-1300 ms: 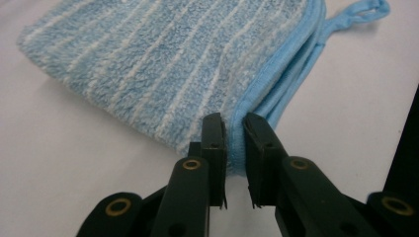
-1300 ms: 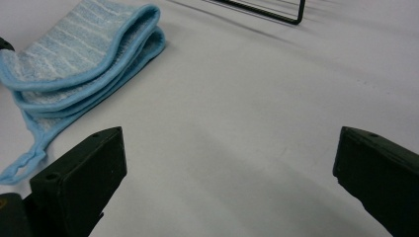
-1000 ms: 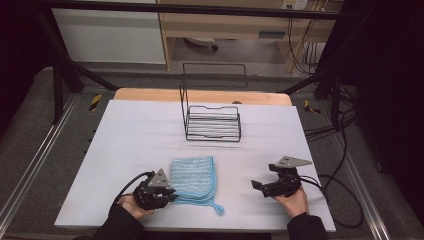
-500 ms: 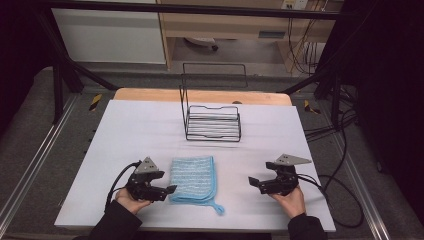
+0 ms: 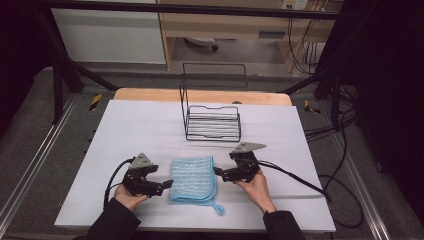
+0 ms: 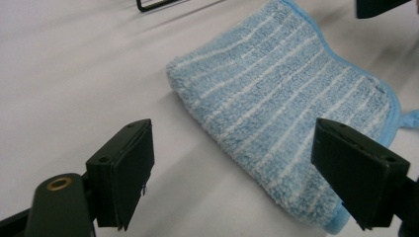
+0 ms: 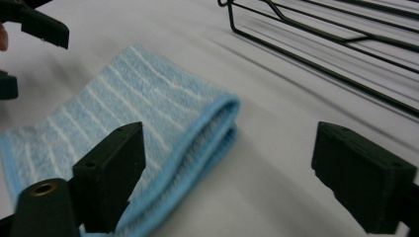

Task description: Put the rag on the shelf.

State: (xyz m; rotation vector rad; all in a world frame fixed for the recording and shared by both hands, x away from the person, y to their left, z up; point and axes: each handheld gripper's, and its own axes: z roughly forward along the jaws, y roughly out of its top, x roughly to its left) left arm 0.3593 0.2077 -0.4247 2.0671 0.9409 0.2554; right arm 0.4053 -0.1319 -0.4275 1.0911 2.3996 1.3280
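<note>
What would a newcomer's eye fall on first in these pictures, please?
First, the folded blue striped cloth lying on the white table near its front edge. The left tongs and right tongs flank it, both open and not touching it. Behind the cloth, toward the table's far edge, stands an empty black wire rack.

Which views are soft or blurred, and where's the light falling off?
High view: even light on the white table, dark falloff at both sides; blue cloth reasonably sharp. Left gripper view: cloth weave crisp, near tongs slightly soft. Right gripper view: motion smear across the wire rack and cloth; its tongs are sharper.
</note>
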